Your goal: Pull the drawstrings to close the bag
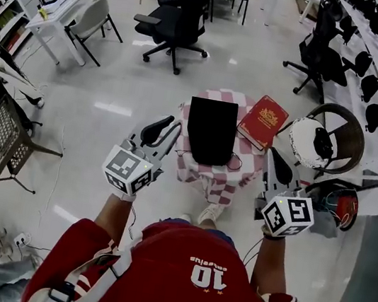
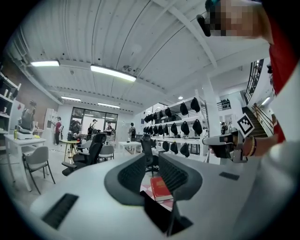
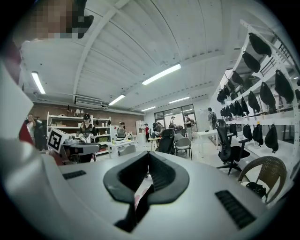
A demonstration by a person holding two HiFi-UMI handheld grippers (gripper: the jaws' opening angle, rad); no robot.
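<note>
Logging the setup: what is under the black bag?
A pink-and-white checked cloth lies under the black bag and drapes down over whatever holds it up. That support is fully covered, so its kind cannot be told.

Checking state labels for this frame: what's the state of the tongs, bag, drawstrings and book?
left tongs: open, nothing between them.
right tongs: shut, empty.
black bag: on the checked table, ungripped; can't tell if its mouth is closed.
drawstrings: slack, loose by the bag's near end.
red book: closed, flat on the table.
</note>
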